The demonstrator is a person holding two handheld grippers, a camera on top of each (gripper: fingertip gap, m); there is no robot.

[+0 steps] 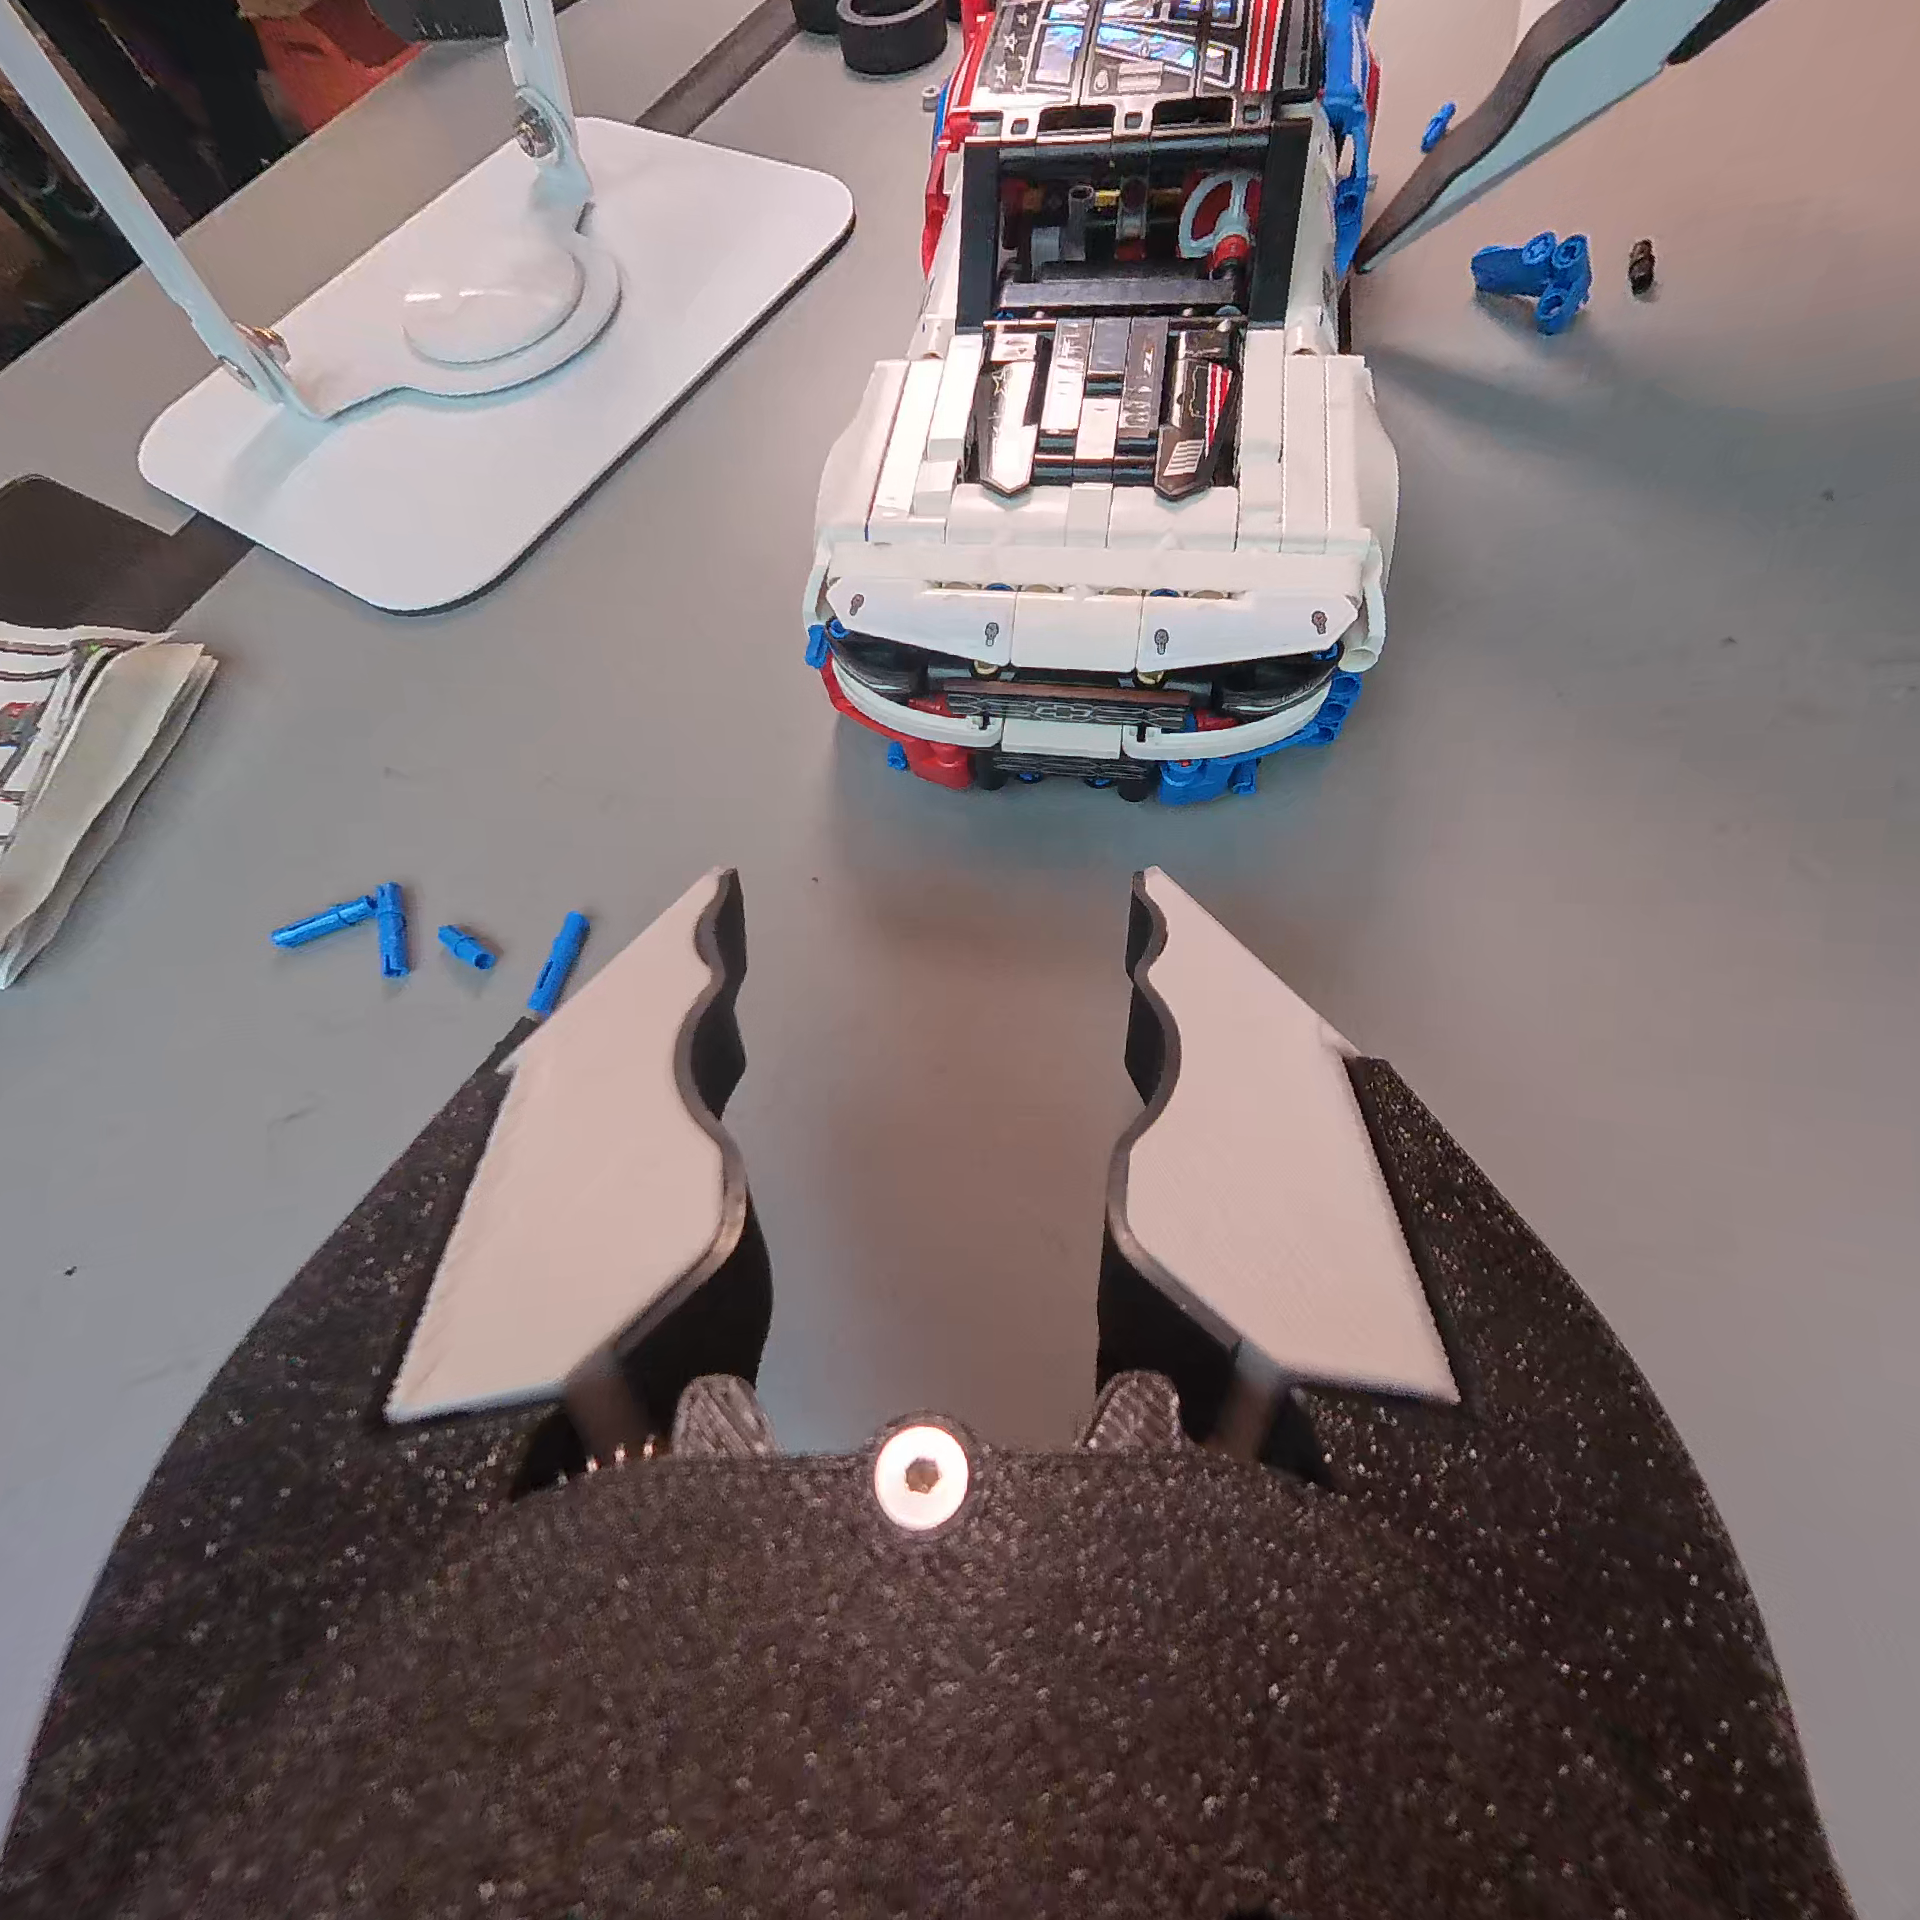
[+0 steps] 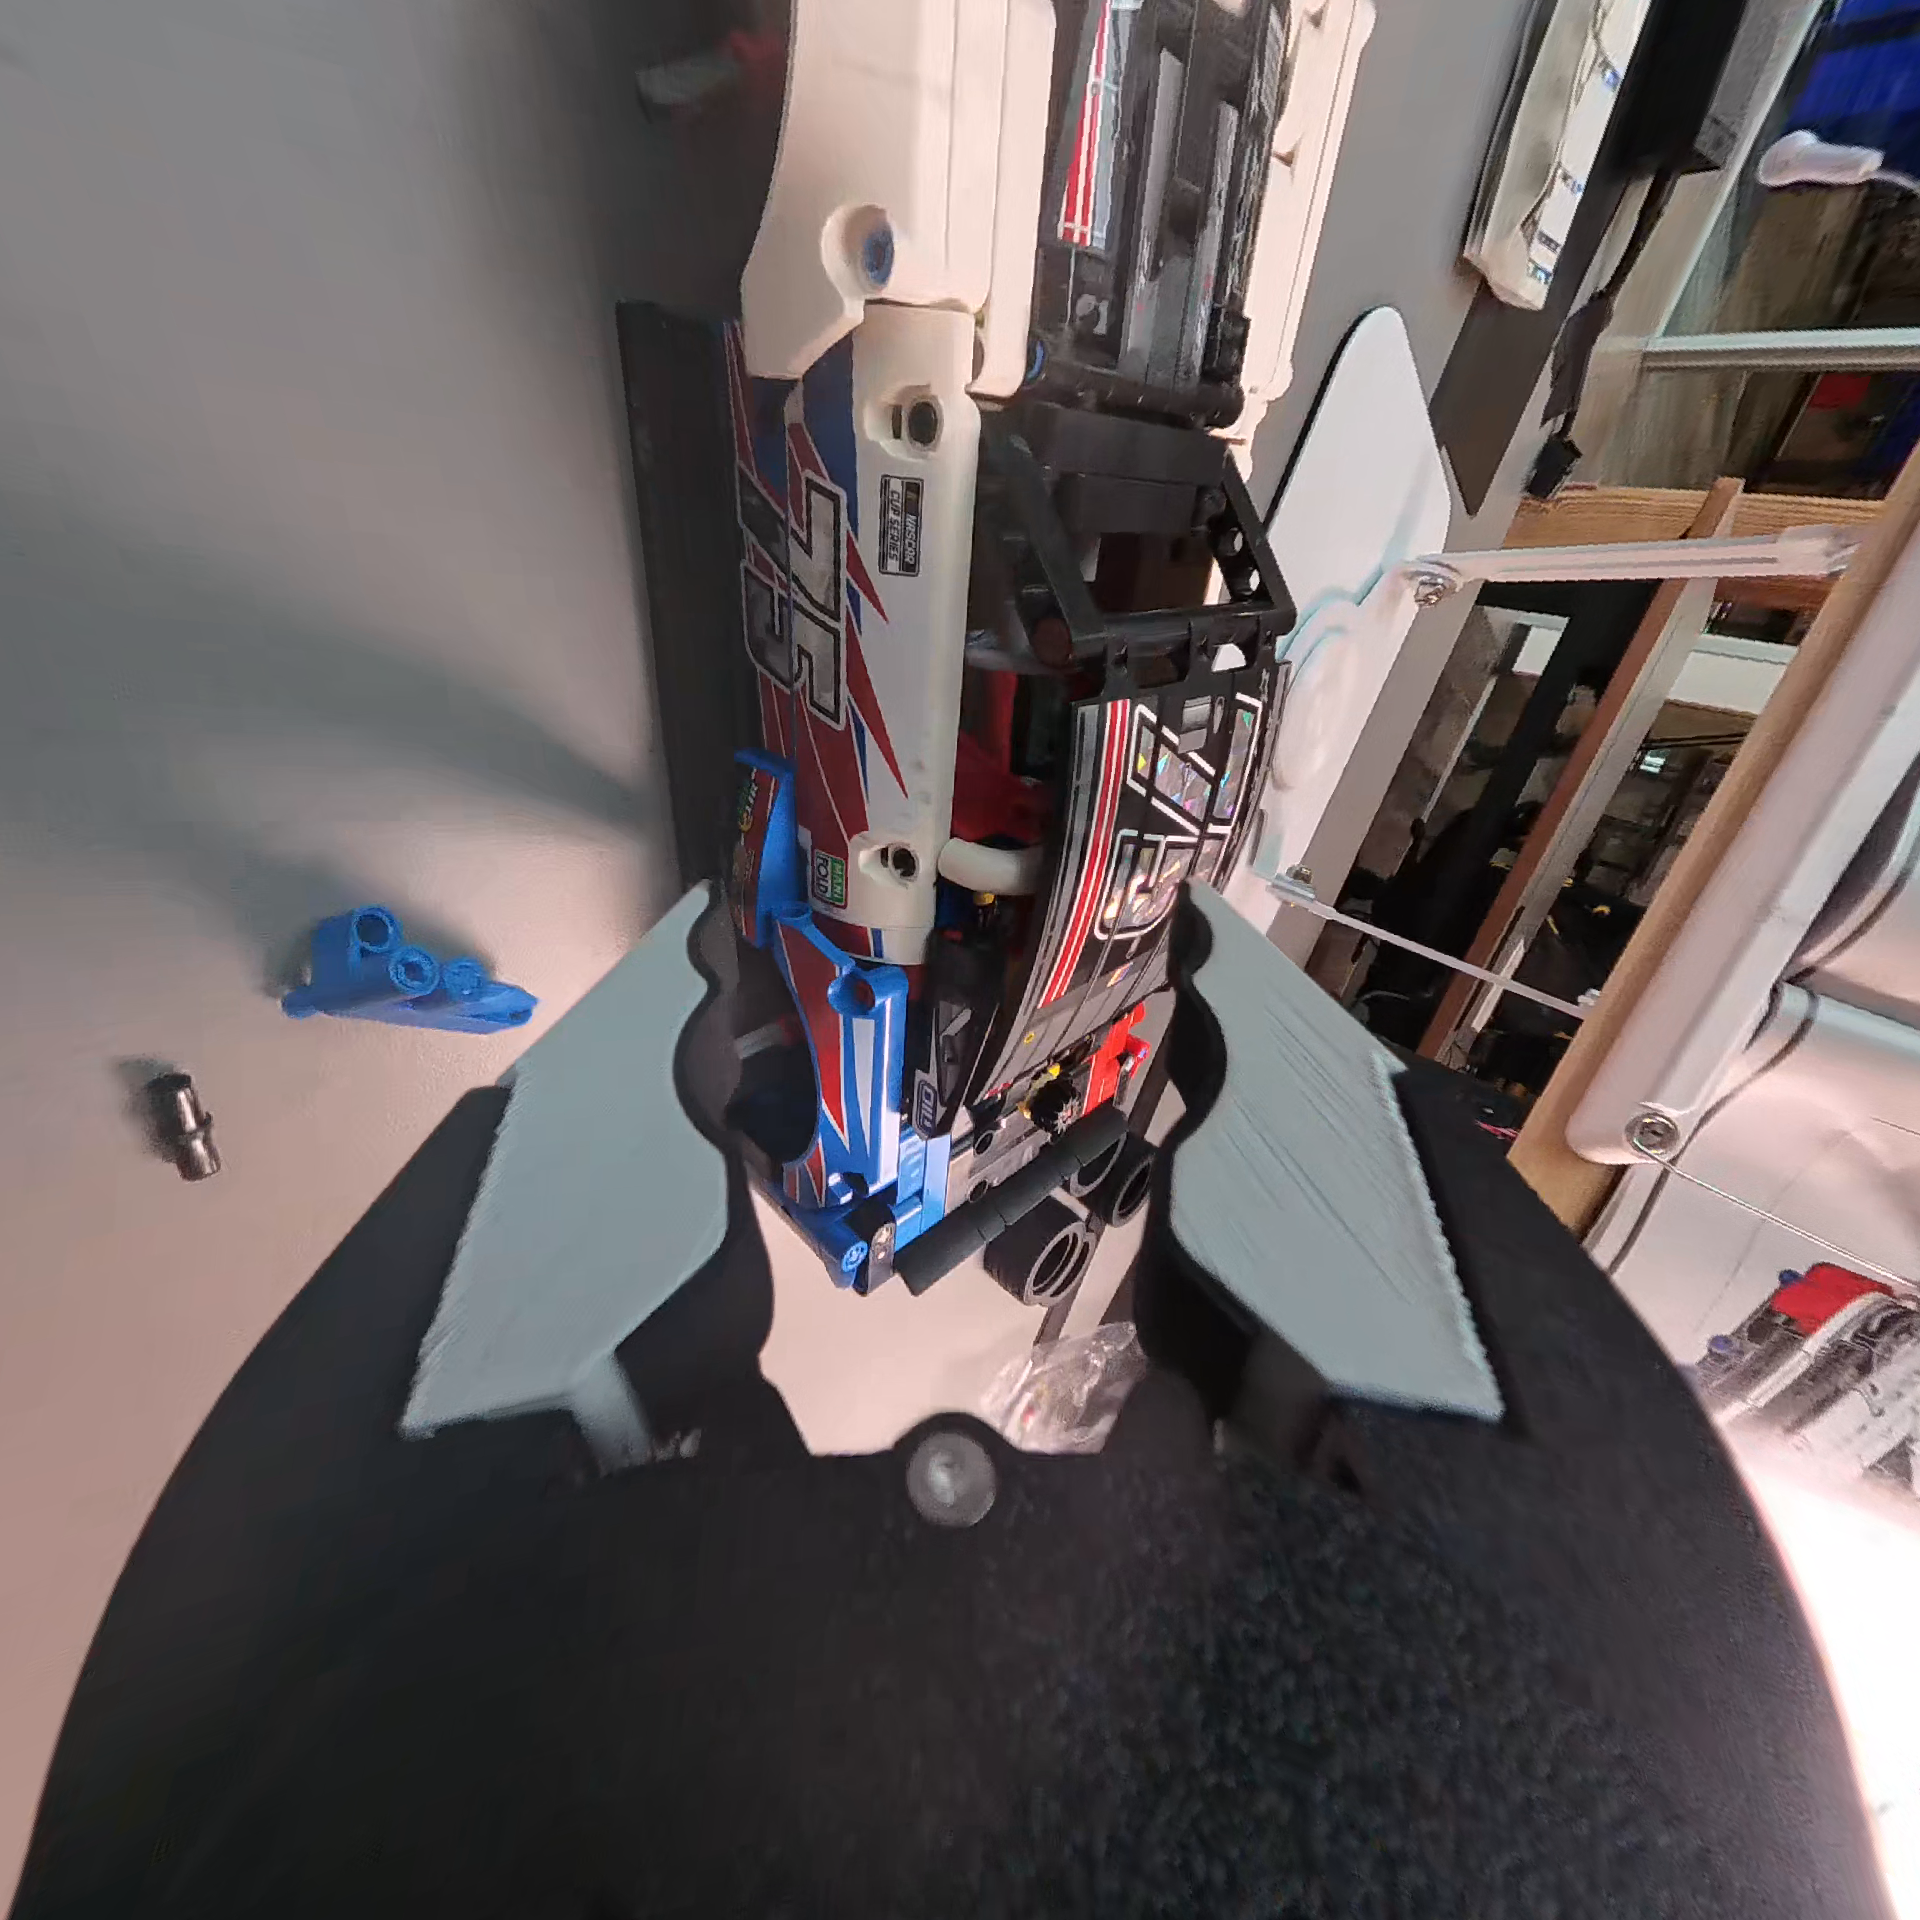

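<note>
A white, red and blue brick-built race car stands on the grey table with its nose toward my left gripper. That gripper is open and empty, a short way in front of the bumper. My right gripper is open and turned on its side, its jaws straddling the car's rear: one finger by the blue side panel, the other near the black roof. One of its fingers shows in the left wrist view beside the car's right flank.
Several loose blue pins lie left of my left gripper. A blue connector and a small black pin lie right of the car. A white stand base, a folded booklet and black tyres sit around. Some 20 centimetres of space lies between my two pairs of fingers.
</note>
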